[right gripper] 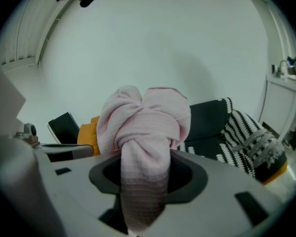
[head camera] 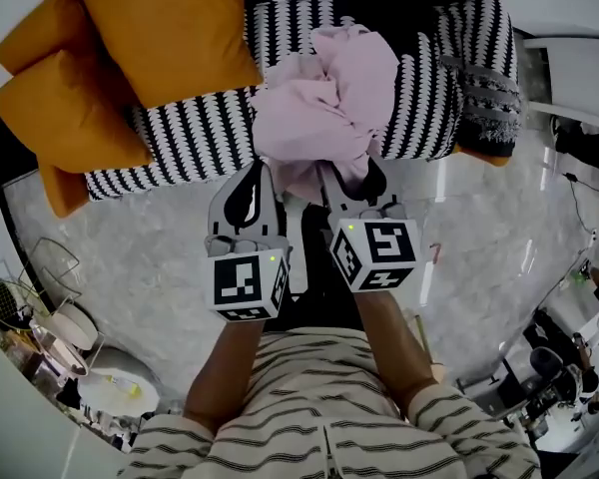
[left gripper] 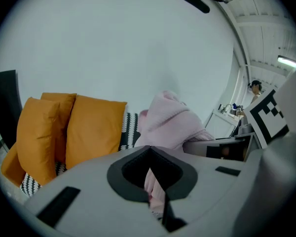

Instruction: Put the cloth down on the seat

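Two grippers are closed on one bunched pink cloth [head camera: 324, 98], which is seen at the upper middle of the head view, over the front edge of the black-and-white striped seat [head camera: 180, 143]. The left gripper [head camera: 265, 183] and the right gripper [head camera: 351, 183] are held side by side just below the bundle, their tips buried in the fabric. The carrying part of the task is judged to be nearly done, since the cloth has been brought to the seat. It has not yet been let go, and whether its underside touches the upholstery cannot be told. What is left is for it to be lowered and for both grips to be released.

Only a thin fold is shown pinched between the jaws in the left gripper view, with the orange cushions [left gripper: 89, 127] at the left of the frame. A thick twisted roll is shown filling the gap between the jaws in the right gripper view, with the striped upholstery at the right. Neither pinch can be made out in the head view, where alone the grey marbled floor [head camera: 130, 238] in front of the seat is shown.
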`<state>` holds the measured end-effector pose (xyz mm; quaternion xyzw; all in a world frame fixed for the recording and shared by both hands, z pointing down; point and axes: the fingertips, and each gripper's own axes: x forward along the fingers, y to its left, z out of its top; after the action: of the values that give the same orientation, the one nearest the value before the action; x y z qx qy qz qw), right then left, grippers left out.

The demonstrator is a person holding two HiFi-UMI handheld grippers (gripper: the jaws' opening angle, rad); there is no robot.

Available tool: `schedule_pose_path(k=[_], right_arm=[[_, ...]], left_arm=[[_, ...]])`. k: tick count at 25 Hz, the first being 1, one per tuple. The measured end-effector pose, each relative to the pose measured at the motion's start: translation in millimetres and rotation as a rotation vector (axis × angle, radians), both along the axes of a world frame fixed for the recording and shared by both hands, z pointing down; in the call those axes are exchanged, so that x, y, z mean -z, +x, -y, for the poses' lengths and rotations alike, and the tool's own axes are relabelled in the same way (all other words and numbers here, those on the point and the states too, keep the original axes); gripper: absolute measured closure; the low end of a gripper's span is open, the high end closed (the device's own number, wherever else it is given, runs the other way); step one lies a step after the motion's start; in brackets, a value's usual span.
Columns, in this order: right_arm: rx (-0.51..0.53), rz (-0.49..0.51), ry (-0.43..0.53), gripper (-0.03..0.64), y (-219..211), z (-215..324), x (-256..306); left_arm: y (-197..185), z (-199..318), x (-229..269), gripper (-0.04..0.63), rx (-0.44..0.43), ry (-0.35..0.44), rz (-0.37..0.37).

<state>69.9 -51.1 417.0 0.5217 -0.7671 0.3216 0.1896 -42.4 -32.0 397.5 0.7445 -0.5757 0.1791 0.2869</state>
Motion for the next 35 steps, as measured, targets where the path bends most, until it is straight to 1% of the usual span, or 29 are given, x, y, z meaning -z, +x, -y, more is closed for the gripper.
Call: schedule_pose_path(k=[8,13,20,24,31,35], right_arm=[[-0.020,-0.003,-0.049,0.413,10,5,-44],[-0.011,0.005,-0.059,0.413,0,8,-67],[-0.007,-0.013,-0.081,0.413,3,20,-108],[-0.005,-0.018,-0.098,0.413,0,21,-124],[-0.003,-0.028,-0.119,0.413,12,20,-143],[-0.004,-0.024,-0.152,0.413,14,24,-168]], left_arm=[[3,5,-40,0.592,0.011,-0.033,0.004],[-2,-3,-69,0.592,0.019,-0.063,0.005],[-1,5,-108,0.592,0.037,-0.091,0.013],[-2,3,-122,0.592,0.042,-0.106,0.012],[13,-2,-140,0.592,0.045,-0.119,0.011],[17,4,-156,0.592,0.042,-0.131,0.009]])
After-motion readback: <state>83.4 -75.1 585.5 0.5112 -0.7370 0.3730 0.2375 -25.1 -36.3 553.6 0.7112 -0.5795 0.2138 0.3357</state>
